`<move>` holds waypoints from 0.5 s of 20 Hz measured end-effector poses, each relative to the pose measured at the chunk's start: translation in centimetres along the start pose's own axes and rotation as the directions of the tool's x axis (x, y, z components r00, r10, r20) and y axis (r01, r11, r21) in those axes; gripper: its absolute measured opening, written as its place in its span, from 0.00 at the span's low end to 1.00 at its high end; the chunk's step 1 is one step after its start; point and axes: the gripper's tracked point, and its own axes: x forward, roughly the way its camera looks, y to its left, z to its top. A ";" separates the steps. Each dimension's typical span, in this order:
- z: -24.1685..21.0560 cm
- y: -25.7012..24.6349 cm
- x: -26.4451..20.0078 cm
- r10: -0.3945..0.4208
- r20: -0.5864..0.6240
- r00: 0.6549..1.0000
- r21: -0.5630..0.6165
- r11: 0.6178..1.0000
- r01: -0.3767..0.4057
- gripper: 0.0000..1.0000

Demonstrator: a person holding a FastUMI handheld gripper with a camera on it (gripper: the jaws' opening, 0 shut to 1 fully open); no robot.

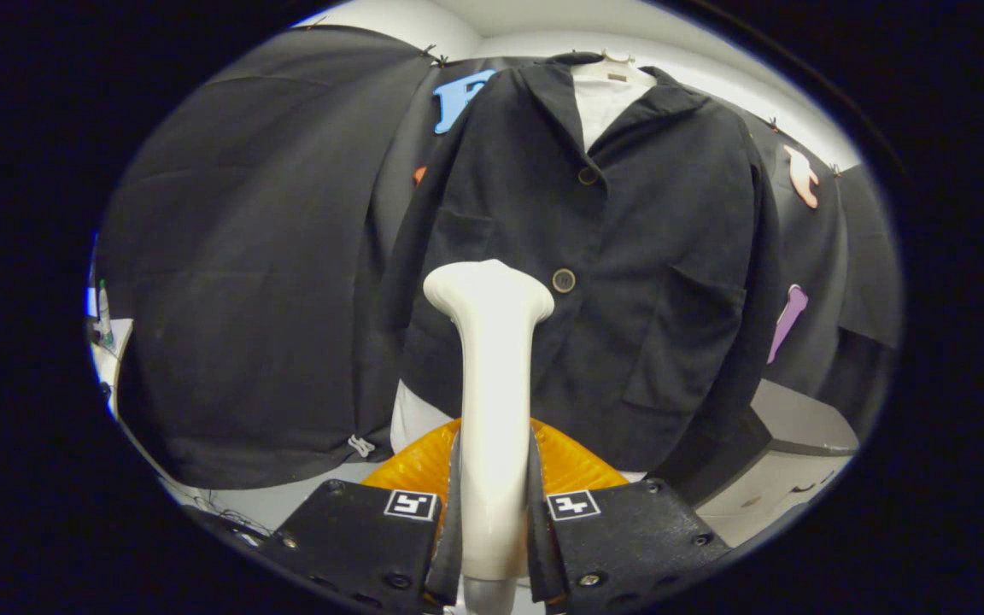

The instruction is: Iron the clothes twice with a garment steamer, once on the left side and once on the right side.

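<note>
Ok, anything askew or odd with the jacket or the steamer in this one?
Nothing stands out. The black jacket hangs buttoned over a white shirt on its hanger. The gripper is shut on the white steamer, which stands upright between the fingers, its head in front of the jacket.

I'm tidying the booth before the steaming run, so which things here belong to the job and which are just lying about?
Belongs to the job:
- garment steamer, clamped between the gripper fingers
- black jacket, hanging just beyond the steamer head
- white shirt under the jacket

Just lying about:
- orange object behind the steamer
- white box beside the jacket's hem
</note>
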 end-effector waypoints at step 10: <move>-6.9 0.5 0.1 0.012 -0.134 0.991 -0.016 1.000 -0.014 0.33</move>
